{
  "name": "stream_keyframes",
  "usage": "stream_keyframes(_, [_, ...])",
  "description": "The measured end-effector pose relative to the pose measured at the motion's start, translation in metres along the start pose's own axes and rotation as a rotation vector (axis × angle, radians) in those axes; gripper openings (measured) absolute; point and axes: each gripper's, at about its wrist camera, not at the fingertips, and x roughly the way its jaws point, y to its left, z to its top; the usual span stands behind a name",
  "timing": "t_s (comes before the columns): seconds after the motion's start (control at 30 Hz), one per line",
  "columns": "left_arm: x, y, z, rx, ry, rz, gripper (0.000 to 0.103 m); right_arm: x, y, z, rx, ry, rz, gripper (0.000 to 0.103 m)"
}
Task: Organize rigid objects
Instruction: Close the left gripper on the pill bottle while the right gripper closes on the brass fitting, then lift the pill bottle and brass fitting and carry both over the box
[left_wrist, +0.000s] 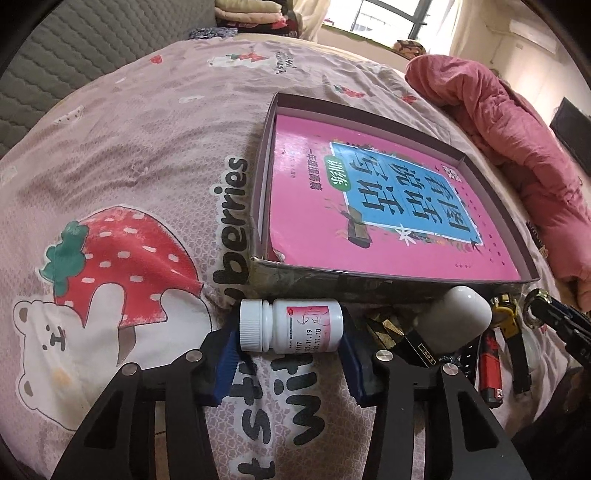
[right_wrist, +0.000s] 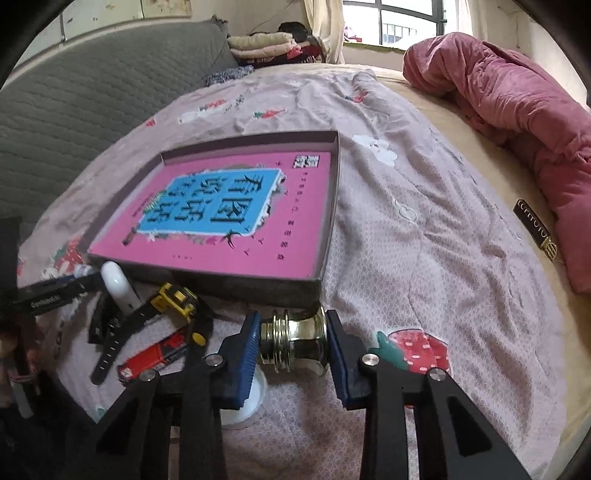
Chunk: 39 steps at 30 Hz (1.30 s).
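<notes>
1. My left gripper (left_wrist: 290, 347) holds the white pill bottle (left_wrist: 291, 325) by its two ends, lying sideways, just in front of the box (left_wrist: 369, 288).
2. My right gripper (right_wrist: 291, 345) is closed on a shiny metal piece (right_wrist: 293, 343), near the front wall of the box (right_wrist: 240, 282).
3. A pink book (right_wrist: 221, 229) lies flat inside the box.
4. A white capsule-shaped object (right_wrist: 116, 286), a yellow toy vehicle (right_wrist: 173, 297), a red lighter (right_wrist: 155, 360) and a black strap (right_wrist: 114, 339) lie together on the bedsheet (right_wrist: 424, 258).

Strawberry-print bedsheet (left_wrist: 129, 155), grey headboard (right_wrist: 92, 92), bright window (right_wrist: 402, 22)
</notes>
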Motion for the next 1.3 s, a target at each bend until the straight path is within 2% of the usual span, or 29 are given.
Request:
stream_keyframes(0.3, [-0.011, 0.001, -0.005, -0.018, -0.019, -0.006, 0.049, -0.011, -0.003, 0.001, 0.054, -0.036, 0.065, 0.035])
stream_keyframes(0.9, [-0.046, -0.022, -0.015, 0.052, -0.084, 0.008, 0.049, -0.025, 0.003, 0.005, 0.127, -0.121, 0.271, 0.034])
stream_keyframes(1.3, [-0.065, -0.048, -0.017, 0.085, -0.122, -0.013, 0.049, -0.034, 0.006, 0.007, 0.112, -0.166, 0.266, 0.034])
